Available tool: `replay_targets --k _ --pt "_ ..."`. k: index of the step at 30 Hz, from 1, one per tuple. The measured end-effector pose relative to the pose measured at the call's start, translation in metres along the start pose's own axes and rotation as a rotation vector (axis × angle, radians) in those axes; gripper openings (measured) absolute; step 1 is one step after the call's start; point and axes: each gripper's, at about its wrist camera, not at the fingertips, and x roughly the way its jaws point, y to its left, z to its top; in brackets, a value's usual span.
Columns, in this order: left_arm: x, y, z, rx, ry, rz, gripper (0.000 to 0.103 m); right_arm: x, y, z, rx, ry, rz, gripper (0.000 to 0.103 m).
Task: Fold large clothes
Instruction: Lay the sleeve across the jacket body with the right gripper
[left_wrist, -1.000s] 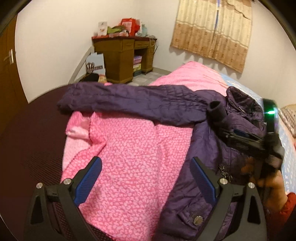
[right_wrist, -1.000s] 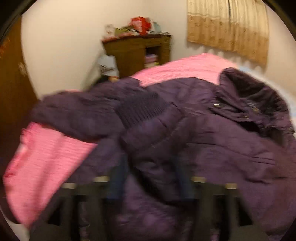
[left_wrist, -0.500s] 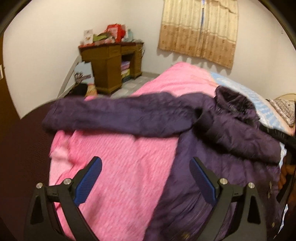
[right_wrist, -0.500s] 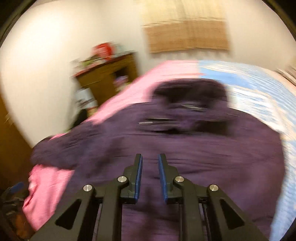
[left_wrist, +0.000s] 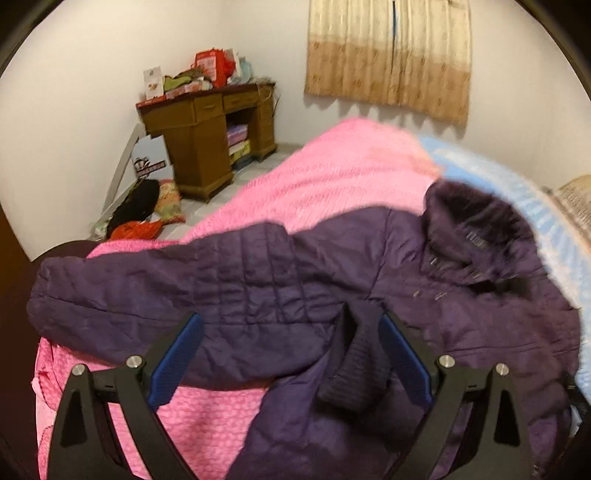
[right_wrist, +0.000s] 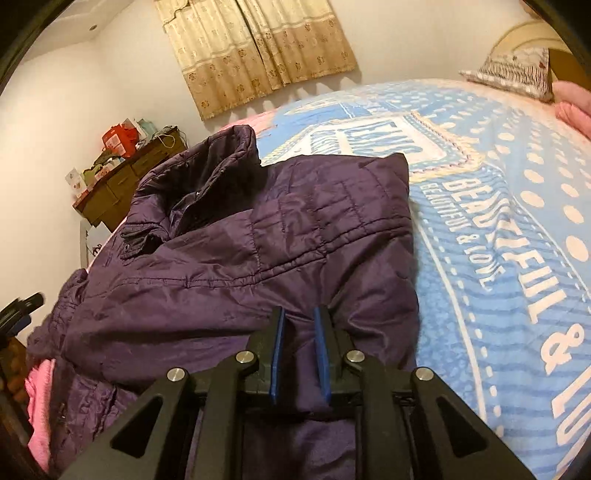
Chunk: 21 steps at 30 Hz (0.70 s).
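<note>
A dark purple quilted jacket (left_wrist: 461, 306) lies on the bed, collar toward the far side. One sleeve (left_wrist: 147, 295) stretches out to the left over the pink blanket (left_wrist: 332, 177). The other sleeve is folded across the body, and its ribbed cuff (left_wrist: 354, 373) lies between the fingers of my left gripper (left_wrist: 290, 319), which stands wide open just above the cloth. In the right wrist view my right gripper (right_wrist: 300, 312) is shut on a pinched fold of the jacket (right_wrist: 258, 236) near its right side.
A blue printed bedsheet (right_wrist: 498, 221) covers the bed to the right, with a pillow (right_wrist: 517, 70) at the head. A wooden desk (left_wrist: 207, 147) piled with clutter stands by the far wall, with bags on the floor (left_wrist: 144, 214) beside it. A curtain (left_wrist: 391, 55) hangs behind.
The right gripper went from wide open over the sleeve to shut, swung right and rolled, and now pinches jacket fabric. The left gripper slid over the jacket, staying open; the folded cuff now lies between its fingers.
</note>
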Motion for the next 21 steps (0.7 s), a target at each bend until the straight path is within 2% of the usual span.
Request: replay_targets --k 4,6,13,17,21 --pt "0.028 -0.011 -0.031 0.023 0.061 0.116 0.099 -0.001 0.004 0.003 -0.005 -0.004 0.001 0.018" --pt "0.03 -0.006 -0.039 -0.007 0.025 0.116 0.103 0.0 -0.001 0.001 0.01 -0.007 0.019 0.018" --pt "0.018 0.024 -0.03 -0.08 0.072 0.024 0.103 0.0 -0.002 -0.004 0.018 -0.012 0.028 0.018" --pt "-0.01 0.066 -0.032 -0.11 0.029 0.07 0.103 -0.004 -0.003 -0.007 0.021 -0.013 0.029 0.018" --pt "-0.033 0.148 -0.035 -0.271 -0.014 0.113 0.103 -0.002 -0.002 -0.006 0.021 -0.014 0.03 0.018"
